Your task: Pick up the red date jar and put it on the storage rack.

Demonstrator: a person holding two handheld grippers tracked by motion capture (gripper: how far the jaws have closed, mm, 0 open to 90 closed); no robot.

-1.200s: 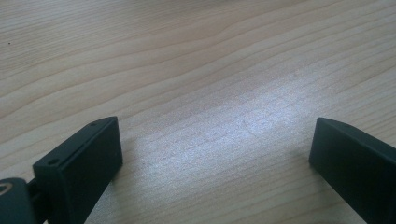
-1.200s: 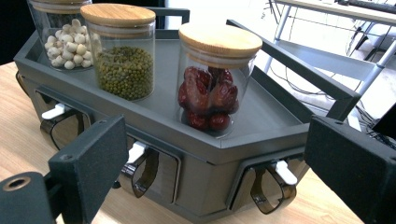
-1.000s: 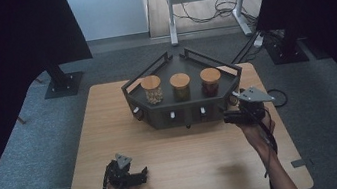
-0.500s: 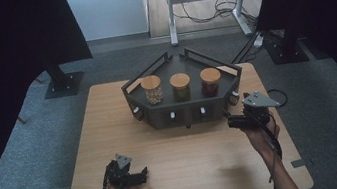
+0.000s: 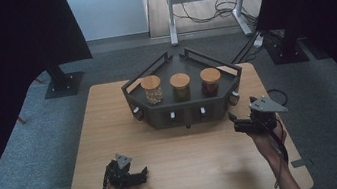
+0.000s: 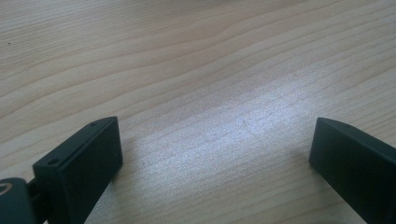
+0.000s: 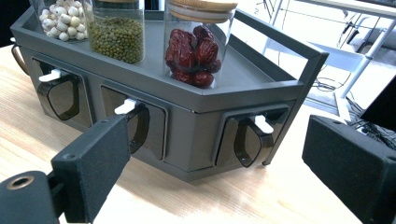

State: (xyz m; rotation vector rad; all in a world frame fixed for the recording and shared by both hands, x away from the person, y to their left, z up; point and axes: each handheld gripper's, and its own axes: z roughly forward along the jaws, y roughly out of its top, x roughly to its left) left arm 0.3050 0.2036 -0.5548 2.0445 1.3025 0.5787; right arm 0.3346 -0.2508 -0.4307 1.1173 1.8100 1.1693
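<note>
Right hand-held gripper [image 5: 235, 121] hangs just off the rack's [image 5: 187, 112] right front corner, jaws spread, empty, lined up on the angled drawer [image 7: 250, 137] with the white tab: probably to pull it.

Left hand-held gripper [image 5: 138, 174] parked near the tabletop's [image 5: 201, 155] front edge, spread, idle.

Rack sits mid-back; three corked jars on top: white seeds [image 7: 63, 18], green beans [image 7: 116, 32], red dates [image 7: 194, 49].

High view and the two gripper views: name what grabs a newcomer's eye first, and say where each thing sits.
A dark grey angular rack stands at the far middle of the wooden table, with three cork-lidded jars on top: white seeds, green beans and red dates. The right gripper, open and empty, points at the rack's right corner drawer. The left gripper rests open near the front edge.
</note>
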